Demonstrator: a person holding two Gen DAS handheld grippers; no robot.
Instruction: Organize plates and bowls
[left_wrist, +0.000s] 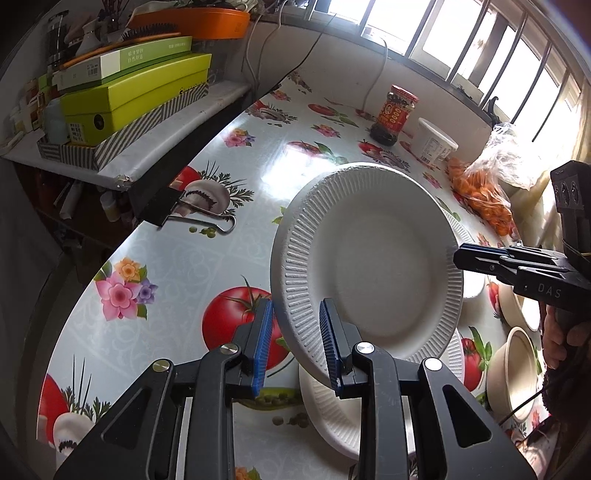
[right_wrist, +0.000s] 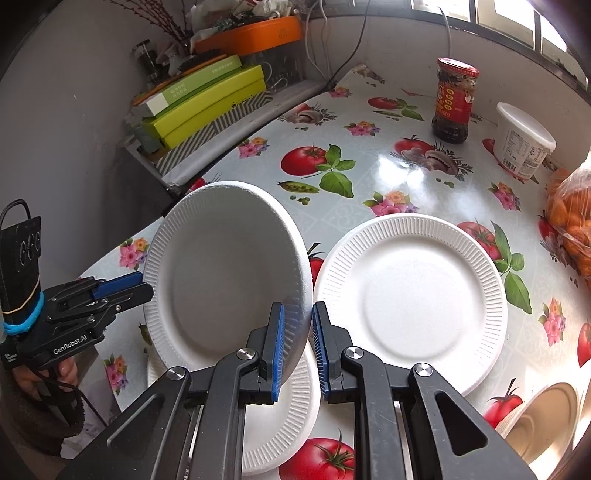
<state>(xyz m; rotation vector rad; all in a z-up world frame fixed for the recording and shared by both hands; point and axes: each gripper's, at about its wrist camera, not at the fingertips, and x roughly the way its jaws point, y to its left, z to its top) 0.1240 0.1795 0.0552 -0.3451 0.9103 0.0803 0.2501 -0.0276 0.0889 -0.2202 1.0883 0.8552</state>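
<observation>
The bench (right_wrist: 369, 206) is covered by a glossy cloth printed with tomatoes, mushrooms and flowers. Open surface is seen across its middle and toward the far wall; the near left edge is bordered by a lower shelf (left_wrist: 122, 162) carrying stacked green boxes (left_wrist: 136, 96).

A white ribbed paper plate, the raised plate (left_wrist: 373, 266), is held tilted above the bench by both tools. The left tool (left_wrist: 295, 343) is angled steeply downward, and the near rim of the raised plate is clamped between its blue pads. The right tool (right_wrist: 298, 347) is likewise angled downward; its pads are closed on the opposite rim of the same plate. Each tool is seen in the other's view, with a hand (left_wrist: 565, 332) on the right tool's grip.

A second plate, the flat plate (right_wrist: 413, 302), lies on the bench just beside the raised plate, to the right in the right wrist view. A third plate, the lower plate (right_wrist: 288, 413), lies beneath the raised plate, partly hidden by it.

Tan bowls (left_wrist: 517, 373) stand at the near right of the bench; they appear empty. A bag of orange fruit (left_wrist: 484, 192) rests near the right edge. A white tub (right_wrist: 521, 140), lid on, stands by the far wall, contents hidden. A red-labelled jar (right_wrist: 454, 99) with dark contents stands beside it.
</observation>
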